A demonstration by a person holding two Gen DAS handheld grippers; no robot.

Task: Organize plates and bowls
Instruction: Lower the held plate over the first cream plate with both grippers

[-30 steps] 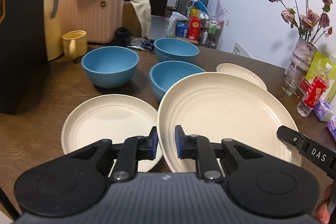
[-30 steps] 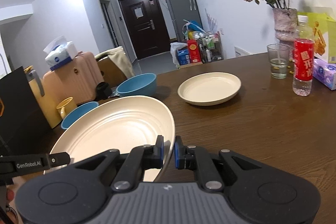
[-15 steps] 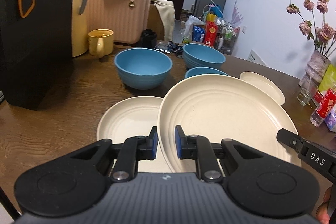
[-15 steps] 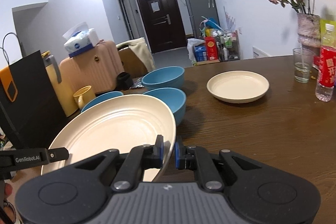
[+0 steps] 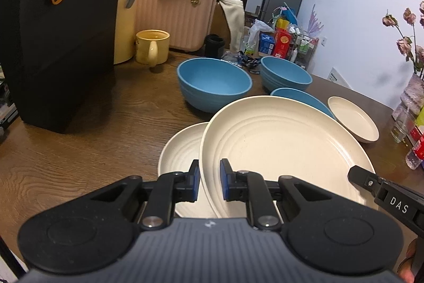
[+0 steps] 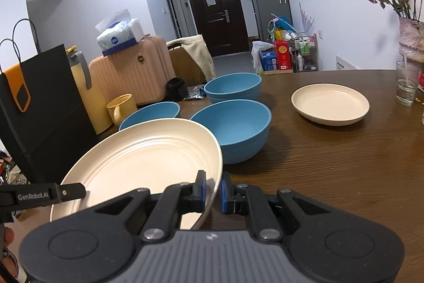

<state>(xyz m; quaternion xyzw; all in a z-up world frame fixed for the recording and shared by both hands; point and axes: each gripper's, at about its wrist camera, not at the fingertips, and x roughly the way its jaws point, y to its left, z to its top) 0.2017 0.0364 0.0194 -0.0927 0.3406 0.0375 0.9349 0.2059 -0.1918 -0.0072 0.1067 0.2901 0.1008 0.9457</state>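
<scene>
A dark wood-grain dining table (image 5: 92,123) fills a lived-in room, with a dark door and a grey fridge at 12 o'clock. Both grippers clamp one large cream ribbed plate (image 5: 286,150) by opposite rims: the left gripper (image 5: 209,183) pinches its near-left edge, and the right gripper (image 6: 213,188) pinches its near-right edge, each pair of blue pads closed on the rim. The plate appears to be carried clear of the table, tilted, and in the left wrist view it overlaps a second cream ribbed plate (image 5: 180,150) lying flat at about 11 o'clock from the left gripper.

Three blue ribbed bowls sit beyond: the nearest bowl (image 6: 235,129) just past the carried plate's far rim, a left bowl (image 5: 214,84) at 12 o'clock, and a far bowl (image 5: 286,74) at 1 o'clock. A smaller cream plate (image 6: 330,102) rests apart at 2 o'clock in the right wrist view.

The step in hand is likely stacking the carried plate on the flat one. To do it well, level the plate first, centre it over the lower rim, and keep its far edge clear of the nearest bowl. Lower both sides together so neither pinch twists the rim, and release only once the plates nest.
</scene>
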